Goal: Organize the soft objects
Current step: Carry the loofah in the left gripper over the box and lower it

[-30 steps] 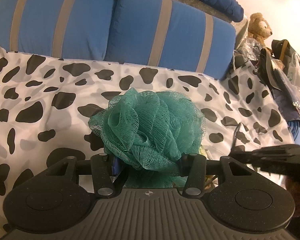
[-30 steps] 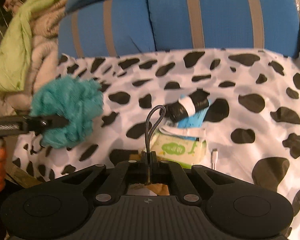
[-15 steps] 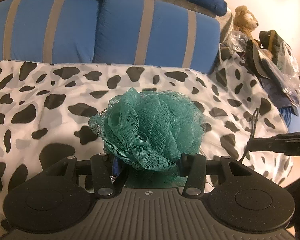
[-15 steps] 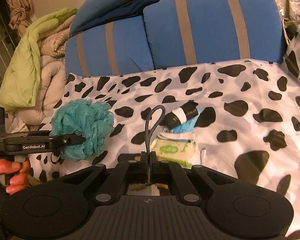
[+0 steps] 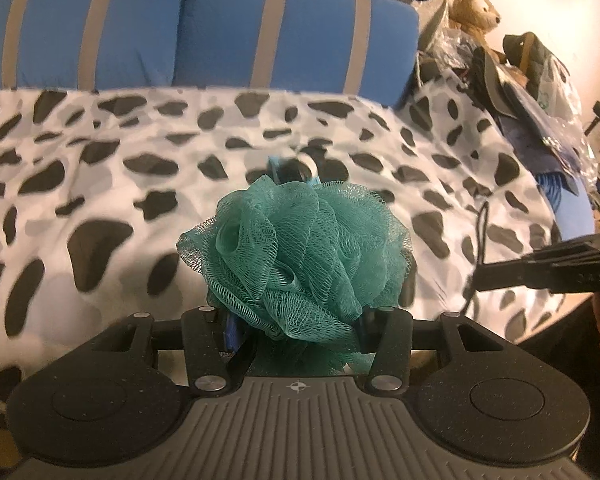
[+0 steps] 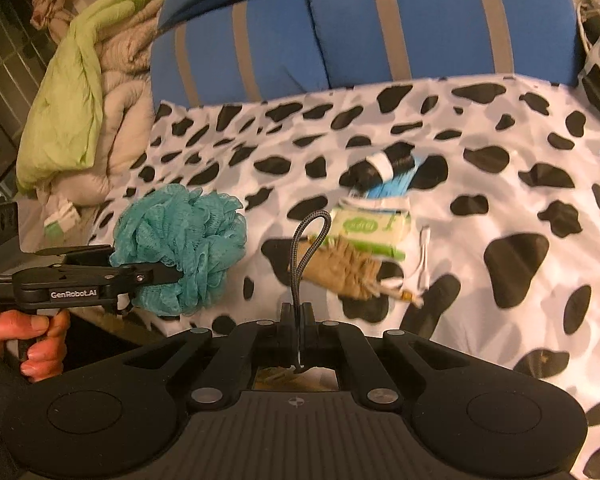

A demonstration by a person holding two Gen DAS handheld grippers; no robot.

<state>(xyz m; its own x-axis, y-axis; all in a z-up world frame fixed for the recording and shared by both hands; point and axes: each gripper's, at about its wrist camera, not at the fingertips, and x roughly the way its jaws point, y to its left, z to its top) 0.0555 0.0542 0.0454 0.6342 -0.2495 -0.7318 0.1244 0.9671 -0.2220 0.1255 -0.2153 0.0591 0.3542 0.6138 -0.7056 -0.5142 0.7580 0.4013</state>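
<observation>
A teal mesh bath pouf (image 5: 300, 256) fills the middle of the left wrist view, and my left gripper (image 5: 296, 320) is shut on its lower part. From the right wrist camera, the same pouf (image 6: 188, 240) hangs over the left edge of the cow-print bed cover (image 6: 500, 160), held in the left gripper (image 6: 156, 276) by a person's hand. My right gripper (image 6: 298, 312) is shut on a grey braided cable (image 6: 312, 236), whose loop stands up from the fingers. In the left wrist view the right gripper (image 5: 484, 276) enters from the right with the cable (image 5: 480, 232).
On the cover lie a green wipes pack (image 6: 372, 228), a black tube with a white band (image 6: 384, 166), a tan burlap pouch (image 6: 344, 268) and a white cable (image 6: 422, 256). Blue striped pillows (image 6: 420, 20) line the back. Folded blankets (image 6: 72, 100) are piled left; a teddy bear (image 5: 476, 4) and bags (image 5: 532, 80) sit right.
The left gripper has carried the pouf rightward, nearer the items on the cover. The right gripper has drawn back with the cable, and the tan pouch has come into view.
</observation>
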